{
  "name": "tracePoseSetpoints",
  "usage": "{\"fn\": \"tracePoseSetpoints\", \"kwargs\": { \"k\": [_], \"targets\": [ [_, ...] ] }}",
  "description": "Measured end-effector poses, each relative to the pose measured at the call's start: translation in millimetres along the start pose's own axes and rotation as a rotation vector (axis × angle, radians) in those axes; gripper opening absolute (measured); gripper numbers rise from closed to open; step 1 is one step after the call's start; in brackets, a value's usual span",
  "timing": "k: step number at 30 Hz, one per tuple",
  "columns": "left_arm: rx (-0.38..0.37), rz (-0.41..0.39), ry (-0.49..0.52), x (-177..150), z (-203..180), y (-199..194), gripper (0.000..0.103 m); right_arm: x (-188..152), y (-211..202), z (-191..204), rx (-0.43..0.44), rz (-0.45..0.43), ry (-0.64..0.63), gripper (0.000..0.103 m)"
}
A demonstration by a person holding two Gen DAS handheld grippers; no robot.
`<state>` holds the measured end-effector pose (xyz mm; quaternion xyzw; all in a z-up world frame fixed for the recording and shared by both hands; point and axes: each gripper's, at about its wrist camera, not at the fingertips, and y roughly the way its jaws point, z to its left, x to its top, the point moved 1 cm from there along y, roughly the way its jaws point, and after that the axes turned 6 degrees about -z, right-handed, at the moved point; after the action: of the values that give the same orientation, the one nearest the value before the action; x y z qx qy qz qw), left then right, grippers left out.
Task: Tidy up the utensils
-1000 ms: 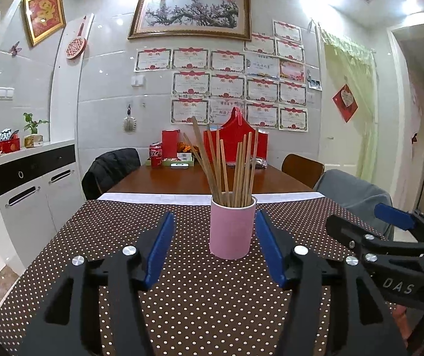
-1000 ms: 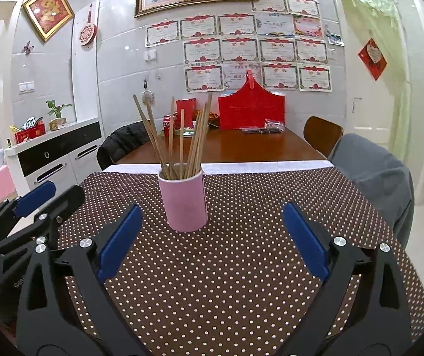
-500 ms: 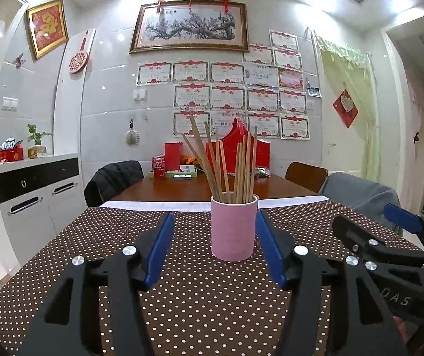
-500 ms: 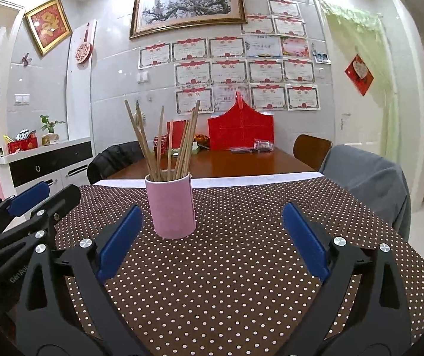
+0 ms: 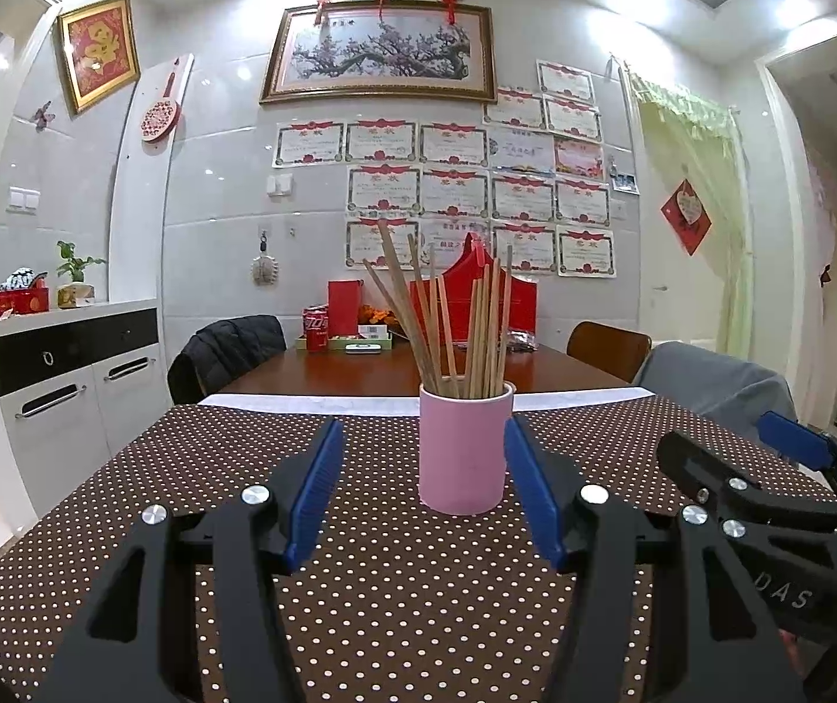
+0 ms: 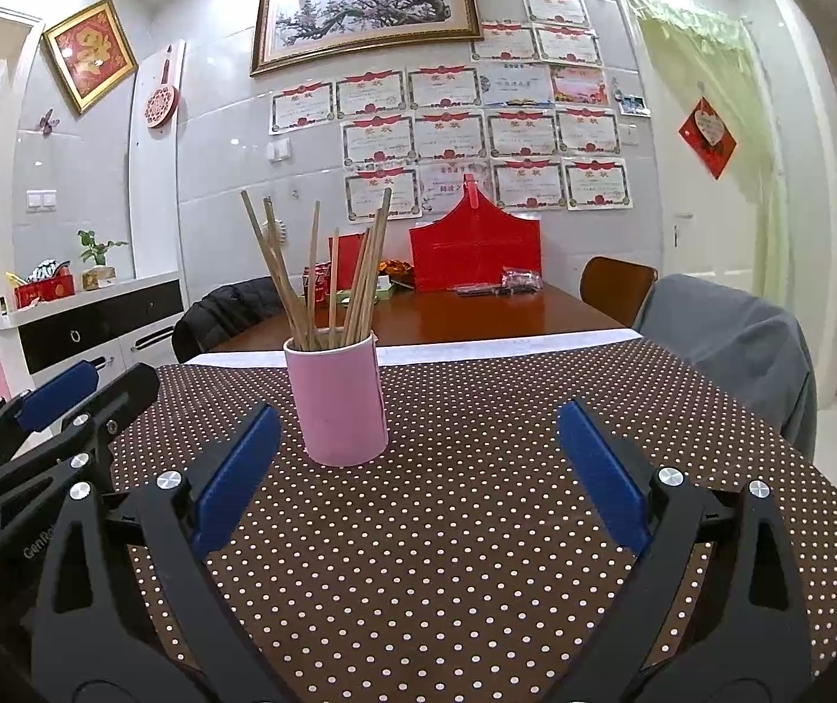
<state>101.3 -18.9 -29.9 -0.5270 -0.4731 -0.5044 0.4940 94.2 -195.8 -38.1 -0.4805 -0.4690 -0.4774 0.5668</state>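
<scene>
Both sets of jaws stand wide, nothing between them. L gripper (image 5: 421,492) faces the pink cup (image 5: 465,448) head-on: cup sits dead ahead, centred in the gap btwn the blue pads (image 5: 316,489), just beyond the tips, not touching. R gripper (image 6: 412,468) has the same cup (image 6: 337,401) ahead but off to its left, beside the left pad (image 6: 234,477), outside the centre line. So L looks the nearer and better lined up, my read.

Chopsticks (image 5: 448,322) stand in the cup, long axis near vertical, tops fanned out, some leaning left of the cup, others more upright. From the R view the chopsticks (image 6: 325,275) spread the same way. No loose utensil seen on the cloth, so the task may be close to done, or a stick gets pulled next; can't tell which.

Cup rests upright on a brown polka-dot tablecloth (image 5: 395,586), flat, w/ a white strip at the cloth's far edge behind the cup. Behind the cup: wooden table (image 5: 395,369) w/ red bag (image 6: 474,258) and soda can (image 5: 316,331). Left of the cup, a white sideboard (image 5: 61,375); right of it, a grey-draped chair (image 6: 735,345). Wall behind the cup carries certificates (image 5: 453,187) and a framed painting (image 5: 380,55).
</scene>
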Motion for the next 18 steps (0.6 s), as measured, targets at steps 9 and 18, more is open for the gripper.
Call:
{"fn": "tracePoseSetpoints", "kwargs": {
  "k": [9,18],
  "targets": [
    [0.007,0.005,0.0,0.0,2.9,0.1,0.057,-0.5,3.5,0.3,-0.001,0.019,-0.003,0.094],
    [0.005,0.0,0.0,0.8,4.1,-1.1,0.057,-0.4,3.2,-0.5,0.001,0.018,-0.001,0.094]
  ]
}}
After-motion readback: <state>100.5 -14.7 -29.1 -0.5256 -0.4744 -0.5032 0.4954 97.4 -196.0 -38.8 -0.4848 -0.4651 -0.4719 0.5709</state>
